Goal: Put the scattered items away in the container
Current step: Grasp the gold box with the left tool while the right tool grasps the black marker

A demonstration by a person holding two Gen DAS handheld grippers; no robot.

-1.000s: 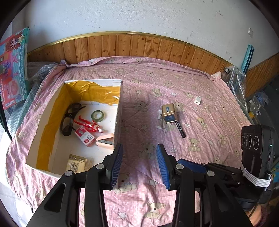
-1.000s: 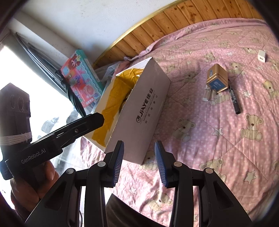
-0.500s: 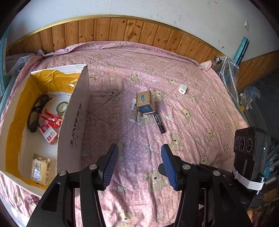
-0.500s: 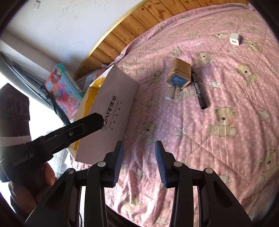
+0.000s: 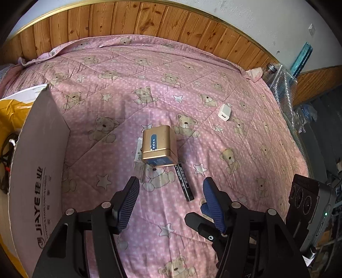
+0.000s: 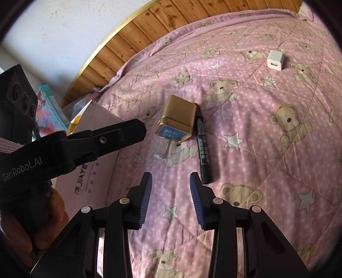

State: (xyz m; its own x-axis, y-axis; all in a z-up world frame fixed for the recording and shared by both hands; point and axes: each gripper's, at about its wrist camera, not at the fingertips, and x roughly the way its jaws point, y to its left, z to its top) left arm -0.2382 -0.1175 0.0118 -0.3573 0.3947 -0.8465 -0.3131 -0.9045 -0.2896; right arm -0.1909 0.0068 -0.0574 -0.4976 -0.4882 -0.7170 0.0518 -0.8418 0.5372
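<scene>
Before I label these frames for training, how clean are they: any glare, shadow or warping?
Left wrist view: strong fisheye bowing of the wood panelling; the gold box is sharp and casts a shadow to its right on the quilt.
Right wrist view: the same warping, sunlit quilt; the left hand-held gripper and the hand are dark, underexposed.

A pink quilted bedspread [image 5: 119,70] dotted white carries beige teddy bears and white stars. On it lie a gold metal box [image 5: 158,145] with a blue label end, a black marker pen [image 5: 184,181] with white lettering, a clear plastic strip [image 5: 139,158] and a white cube charger [image 5: 224,112]. The white cardboard box [image 5: 40,162] has grey lettering and yellow tape inside. Both left tongs [image 5: 171,196] and right tongs [image 6: 171,198] are black with ribbed blue pads. Behind runs orange-brown wood panelling [image 5: 149,19] under a white wall [image 6: 64,25].
</scene>
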